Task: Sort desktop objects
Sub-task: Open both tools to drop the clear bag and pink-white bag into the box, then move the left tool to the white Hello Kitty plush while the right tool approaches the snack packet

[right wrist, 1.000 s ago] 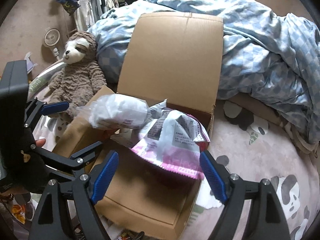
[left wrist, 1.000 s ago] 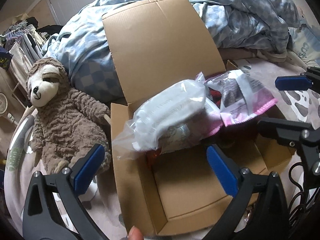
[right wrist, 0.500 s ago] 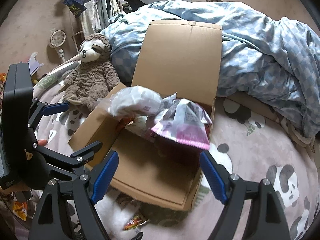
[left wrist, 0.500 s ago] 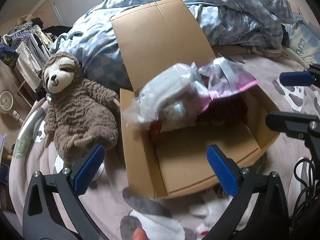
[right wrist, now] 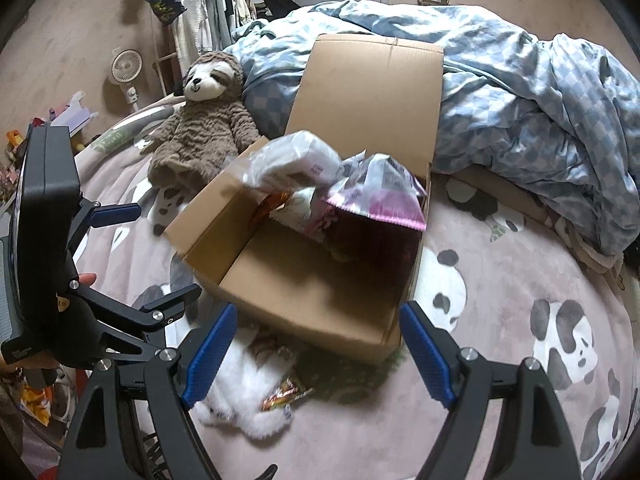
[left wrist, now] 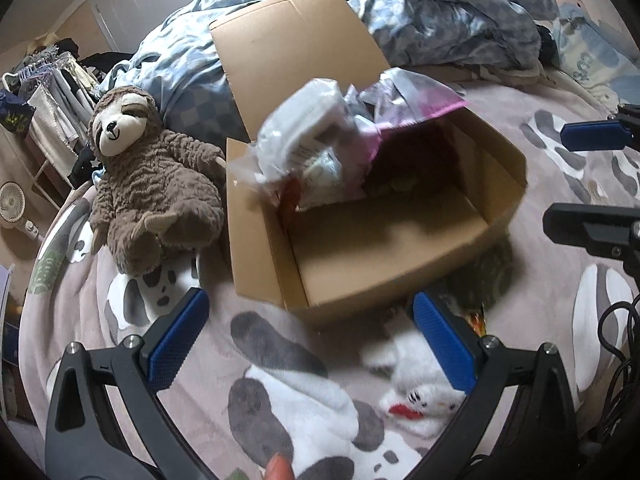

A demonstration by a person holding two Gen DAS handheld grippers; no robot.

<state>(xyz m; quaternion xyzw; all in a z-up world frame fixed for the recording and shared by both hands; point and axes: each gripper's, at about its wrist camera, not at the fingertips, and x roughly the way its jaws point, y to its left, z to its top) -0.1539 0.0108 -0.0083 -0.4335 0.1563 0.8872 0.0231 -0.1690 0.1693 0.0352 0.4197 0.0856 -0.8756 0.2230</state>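
An open cardboard box (left wrist: 400,248) (right wrist: 280,280) sits on a panda-print blanket. Its far end holds a white plastic-wrapped pack (left wrist: 308,120) (right wrist: 296,156), a pink-edged snack bag (left wrist: 412,104) (right wrist: 384,196) and an orange packet (left wrist: 290,200). A white plush toy (left wrist: 416,380) (right wrist: 244,392) and a small snack wrapper (right wrist: 282,396) lie in front of the box. My left gripper (left wrist: 308,340) is open and empty, short of the box. My right gripper (right wrist: 316,356) is open and empty at the box's near edge.
A brown sloth plush (left wrist: 144,176) (right wrist: 208,120) lies left of the box. A crumpled blue checked duvet (left wrist: 440,12) (right wrist: 540,100) fills the back. A clothes rack (right wrist: 200,8) and a small fan (right wrist: 126,66) stand at the far left. Black cables (left wrist: 616,352) hang at the right.
Both grippers have pulled back from the box, which now looks smaller and farther. The white plush and snack wrapper in front of it have come into view. Both stay open.
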